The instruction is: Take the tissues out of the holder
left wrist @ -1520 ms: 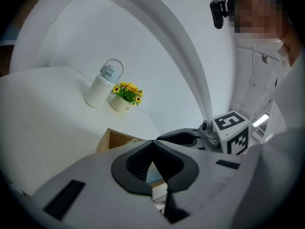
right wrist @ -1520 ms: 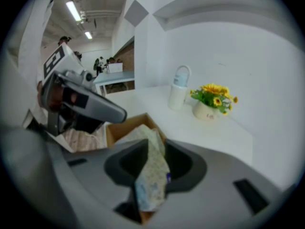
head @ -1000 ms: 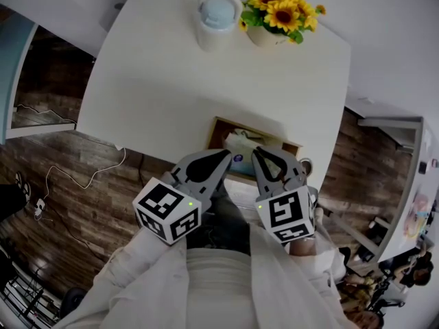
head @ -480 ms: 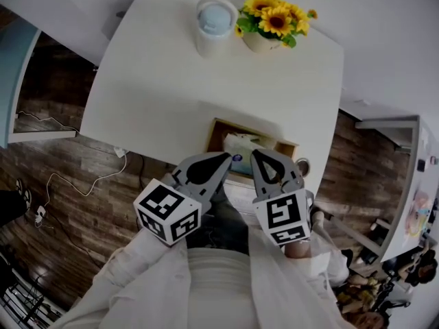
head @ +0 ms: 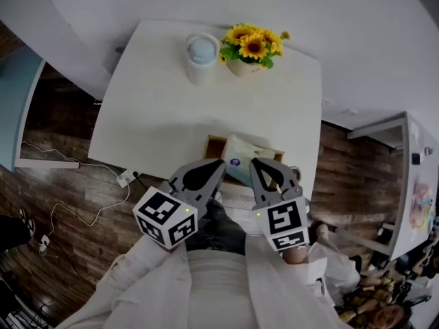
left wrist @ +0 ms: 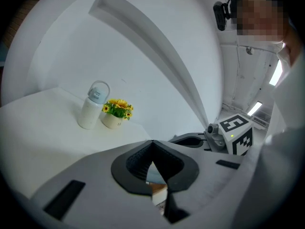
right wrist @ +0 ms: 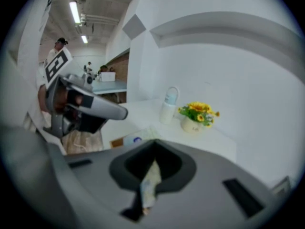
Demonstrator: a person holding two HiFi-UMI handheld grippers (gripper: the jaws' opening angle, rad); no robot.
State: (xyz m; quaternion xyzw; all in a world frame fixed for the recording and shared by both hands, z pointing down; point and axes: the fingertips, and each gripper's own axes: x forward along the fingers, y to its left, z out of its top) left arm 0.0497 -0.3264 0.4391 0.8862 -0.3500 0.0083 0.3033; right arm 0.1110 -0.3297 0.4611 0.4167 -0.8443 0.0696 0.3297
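A wooden tissue holder (head: 213, 144) stands at the near edge of the white table (head: 151, 115). In it lies a soft tissue pack (head: 241, 153) with a blue mark, also visible in the right gripper view (right wrist: 136, 138). My left gripper (head: 221, 163) and right gripper (head: 252, 163) hover side by side over the holder's near edge, close to my body. Both are shut with nothing between the jaws. The left gripper view (left wrist: 152, 144) shows its tips meeting, with a sliver of pack and wood below. The right gripper's (right wrist: 153, 144) tips also meet.
At the table's far edge stand a white bottle with a pale blue cap (head: 201, 57) and a pot of sunflowers (head: 250, 46). A cable (head: 82, 166) lies on the wooden floor to the left. A white wall runs behind the table.
The head view has pulled back, so the table looks smaller and farther off. Both grippers keep their pose, shut, over the holder's near edge.
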